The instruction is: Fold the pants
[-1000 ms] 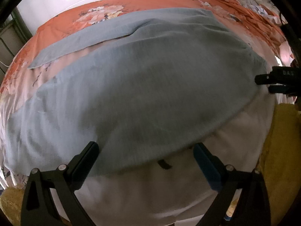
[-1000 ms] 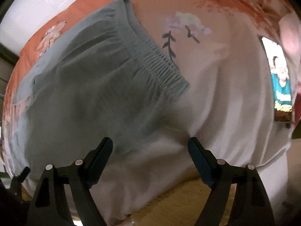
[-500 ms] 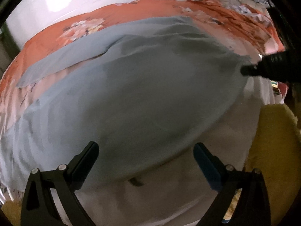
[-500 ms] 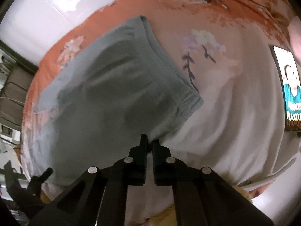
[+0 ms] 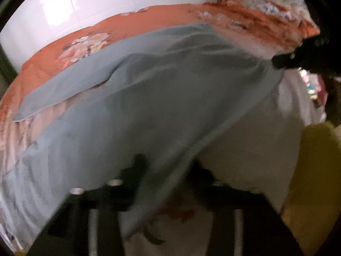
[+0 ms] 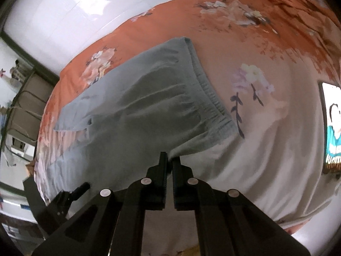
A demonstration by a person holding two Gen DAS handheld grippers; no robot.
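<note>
Pants [image 6: 149, 106] on bedsheet [image 6: 266, 128]

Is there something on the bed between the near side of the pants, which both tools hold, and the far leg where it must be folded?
Nothing visible does. Both the left tool and right tool grip the pants at the near edge, and only bare bedsheet surrounds them.

The pants [image 6: 138, 115] are a plain, muted grey-blue, with a gathered waistband [image 6: 211, 98] of the same shade. Under them the bedsheet [image 6: 266, 49] runs from orange at the far side to pale pink and near-white toward the near edge — printed with cream and lilac flowers [image 6: 253, 72] on dark stems. The wall [image 6: 89, 15] behind is glossy white tile. Both grippers are black; a yellow cloth [image 5: 307, 170] lies beside the bed.
</note>
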